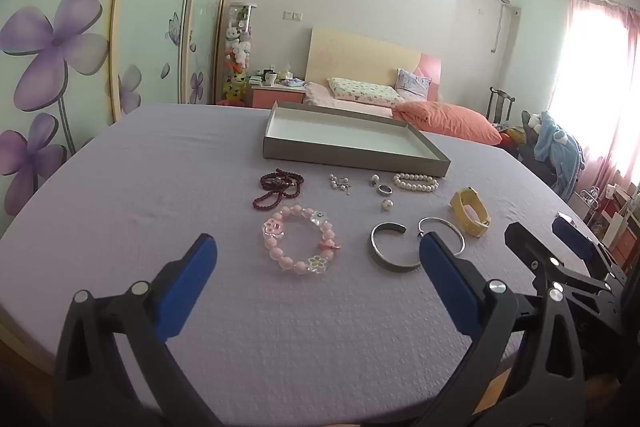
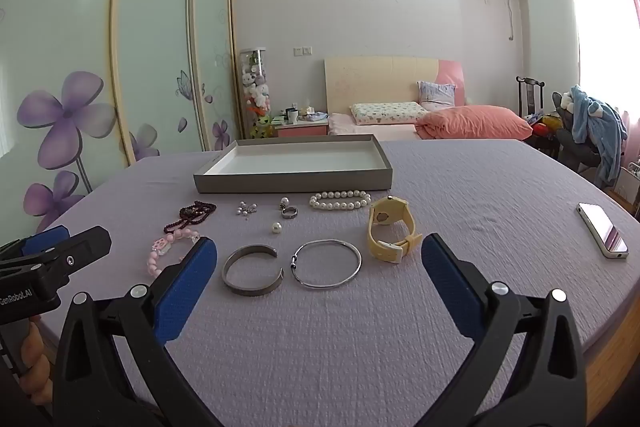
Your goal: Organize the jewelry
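Jewelry lies on a lilac cloth before an empty grey tray [image 1: 352, 151] [image 2: 296, 183]. I see a pink bead bracelet [image 1: 300, 243] [image 2: 170, 247], dark red beads [image 1: 278, 187] [image 2: 192, 215], a pearl bracelet [image 1: 416, 182] [image 2: 340, 199], a silver cuff [image 1: 390, 247] [image 2: 252, 269], a thin silver bangle [image 1: 442, 235] [image 2: 326, 263], a yellow watch [image 1: 470, 211] [image 2: 390, 229], a ring [image 1: 385, 190] [image 2: 289, 213], and small pearl pieces [image 1: 340, 183] [image 2: 246, 207]. My left gripper [image 1: 318, 251] is open and empty, just short of the pink bracelet. My right gripper [image 2: 319, 255] is open and empty, near the cuff and bangle.
A phone [image 2: 604, 231] lies on the cloth at the right. A bed with an orange quilt [image 2: 476, 123], a nightstand [image 2: 300, 125] and a wardrobe with painted flowers [image 2: 68, 115] stand beyond the table. The table edge [image 2: 616, 339] drops off at the lower right.
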`<action>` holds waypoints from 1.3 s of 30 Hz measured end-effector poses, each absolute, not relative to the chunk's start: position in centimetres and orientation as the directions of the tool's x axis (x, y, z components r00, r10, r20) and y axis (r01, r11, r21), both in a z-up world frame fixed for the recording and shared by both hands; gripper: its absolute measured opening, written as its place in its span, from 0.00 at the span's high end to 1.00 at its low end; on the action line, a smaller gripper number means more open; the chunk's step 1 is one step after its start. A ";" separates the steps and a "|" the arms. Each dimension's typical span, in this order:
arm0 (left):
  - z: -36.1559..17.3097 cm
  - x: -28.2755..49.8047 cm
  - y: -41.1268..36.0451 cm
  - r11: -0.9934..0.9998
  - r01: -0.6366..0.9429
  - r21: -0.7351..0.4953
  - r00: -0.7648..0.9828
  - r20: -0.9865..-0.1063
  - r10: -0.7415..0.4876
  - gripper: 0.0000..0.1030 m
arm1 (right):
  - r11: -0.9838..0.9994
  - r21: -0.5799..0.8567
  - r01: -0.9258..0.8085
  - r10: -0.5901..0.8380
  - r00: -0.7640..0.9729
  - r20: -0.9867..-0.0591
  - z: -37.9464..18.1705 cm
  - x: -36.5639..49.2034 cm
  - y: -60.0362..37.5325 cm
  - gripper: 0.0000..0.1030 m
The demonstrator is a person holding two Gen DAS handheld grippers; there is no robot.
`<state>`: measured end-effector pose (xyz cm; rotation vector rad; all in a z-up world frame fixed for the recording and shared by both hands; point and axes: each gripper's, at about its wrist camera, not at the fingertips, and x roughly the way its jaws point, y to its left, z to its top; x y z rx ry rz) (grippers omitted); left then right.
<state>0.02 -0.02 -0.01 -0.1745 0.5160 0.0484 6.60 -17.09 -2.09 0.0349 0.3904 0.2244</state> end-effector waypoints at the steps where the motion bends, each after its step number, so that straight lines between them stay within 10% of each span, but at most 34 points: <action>1: 0.0 0.0 0.0 0.984 -0.092 -0.153 0.869 -0.494 0.004 0.02 | 0.975 0.077 -0.210 0.224 0.901 -0.372 -2.1 6.6 -17.1 0.01; 39: -0.3 0.0 0.6 0.983 -0.094 -0.159 0.866 -0.500 0.002 0.02 | 0.974 0.083 -0.209 0.225 0.901 -0.371 -2.3 6.5 -17.3 0.01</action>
